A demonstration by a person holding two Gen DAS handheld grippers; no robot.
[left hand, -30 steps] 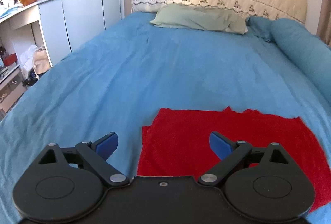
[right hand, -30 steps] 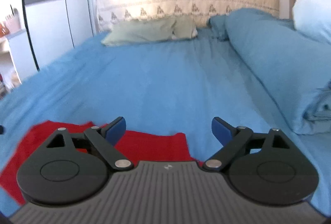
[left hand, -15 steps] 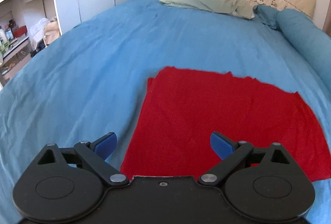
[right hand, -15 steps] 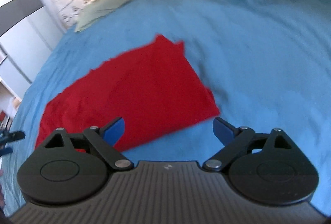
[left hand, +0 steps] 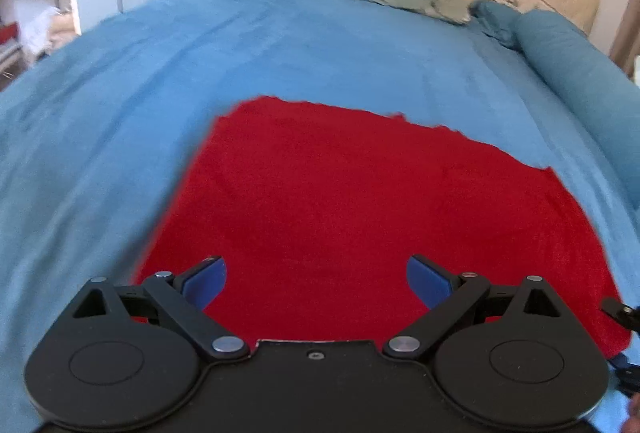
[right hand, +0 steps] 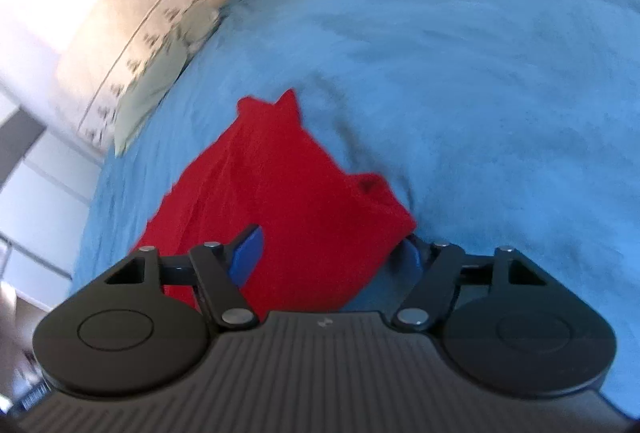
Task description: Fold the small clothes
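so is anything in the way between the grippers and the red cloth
Nothing visible. The red cloth lies flat on the blue bedsheet, right in front of the open left gripper and the open right gripper.

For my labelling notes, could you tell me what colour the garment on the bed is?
Plain red garment, no pattern visible; the left wrist view shows it best.

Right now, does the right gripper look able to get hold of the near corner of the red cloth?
Probably yes. The right gripper is open, and the near corner of the red cloth already lies between its fingers. Nothing else lies on the blue bedsheet near it.
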